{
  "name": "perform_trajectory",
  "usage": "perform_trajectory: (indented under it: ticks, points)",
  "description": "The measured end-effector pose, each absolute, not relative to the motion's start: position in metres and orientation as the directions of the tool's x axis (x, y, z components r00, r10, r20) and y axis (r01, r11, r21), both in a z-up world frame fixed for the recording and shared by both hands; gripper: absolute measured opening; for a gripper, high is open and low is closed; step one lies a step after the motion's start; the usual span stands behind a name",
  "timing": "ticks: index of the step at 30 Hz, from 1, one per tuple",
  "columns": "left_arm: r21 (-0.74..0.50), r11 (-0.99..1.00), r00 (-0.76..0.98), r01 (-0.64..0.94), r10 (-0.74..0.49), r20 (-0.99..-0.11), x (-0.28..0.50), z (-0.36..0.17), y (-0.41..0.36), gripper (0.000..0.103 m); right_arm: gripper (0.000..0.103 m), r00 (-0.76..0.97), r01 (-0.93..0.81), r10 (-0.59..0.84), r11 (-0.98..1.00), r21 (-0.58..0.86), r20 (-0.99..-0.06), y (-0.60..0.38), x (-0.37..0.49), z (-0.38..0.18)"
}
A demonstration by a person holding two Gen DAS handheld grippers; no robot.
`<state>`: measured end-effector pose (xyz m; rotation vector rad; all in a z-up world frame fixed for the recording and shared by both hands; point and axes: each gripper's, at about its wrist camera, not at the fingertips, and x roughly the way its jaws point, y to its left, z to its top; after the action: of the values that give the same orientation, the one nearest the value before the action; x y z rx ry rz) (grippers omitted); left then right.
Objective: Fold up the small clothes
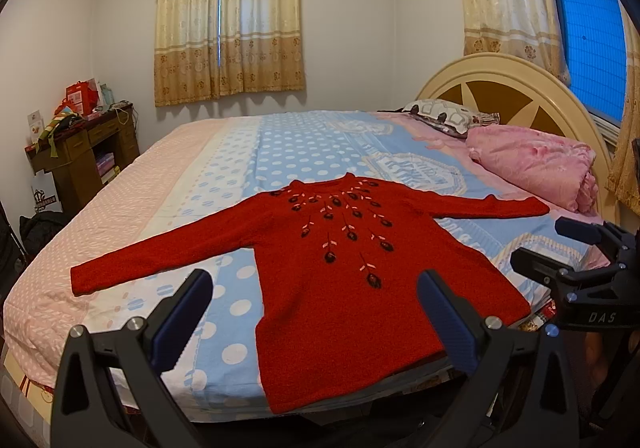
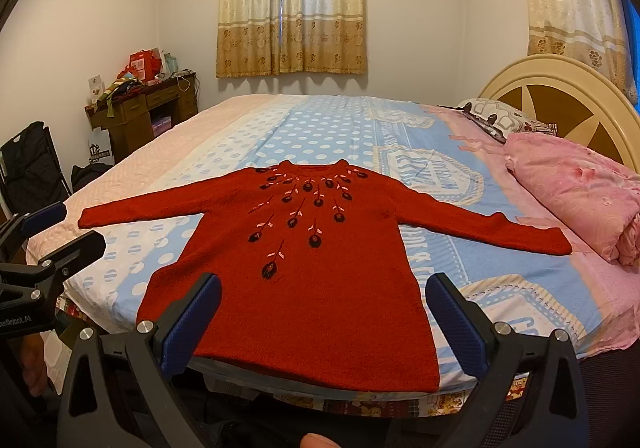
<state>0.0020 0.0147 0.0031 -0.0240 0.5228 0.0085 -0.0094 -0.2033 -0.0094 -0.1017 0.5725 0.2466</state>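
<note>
A small red knit sweater (image 1: 340, 280) with dark embroidered flowers lies flat on the bed, front up, both sleeves spread out, hem at the near edge. It also shows in the right wrist view (image 2: 316, 268). My left gripper (image 1: 316, 288) is open and empty, held above the bed's near edge over the sweater's lower left part. My right gripper (image 2: 324, 292) is open and empty, held above the hem. The right gripper shows at the right of the left wrist view (image 1: 560, 248), and the left gripper at the left of the right wrist view (image 2: 68, 228).
The bed (image 1: 280, 151) has a blue polka-dot and pink sheet. A folded pink quilt (image 1: 536, 163) and a patterned pillow (image 1: 448, 113) lie by the round headboard (image 1: 516, 87) at the right. A cluttered wooden desk (image 1: 84, 151) stands at the far left. Curtained windows are behind.
</note>
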Motion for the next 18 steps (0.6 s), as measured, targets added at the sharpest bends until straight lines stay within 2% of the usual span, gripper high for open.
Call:
perform_trajectory:
  ticks: [18]
  points:
    - [-0.020,1.000,0.866,-0.016,0.004,-0.500,0.0034,0.0001,0.0142,0.103,0.102,0.809,-0.263,0.203,0.964,-0.030,-0.551,-0.1991,-0.0118,-0.0164]
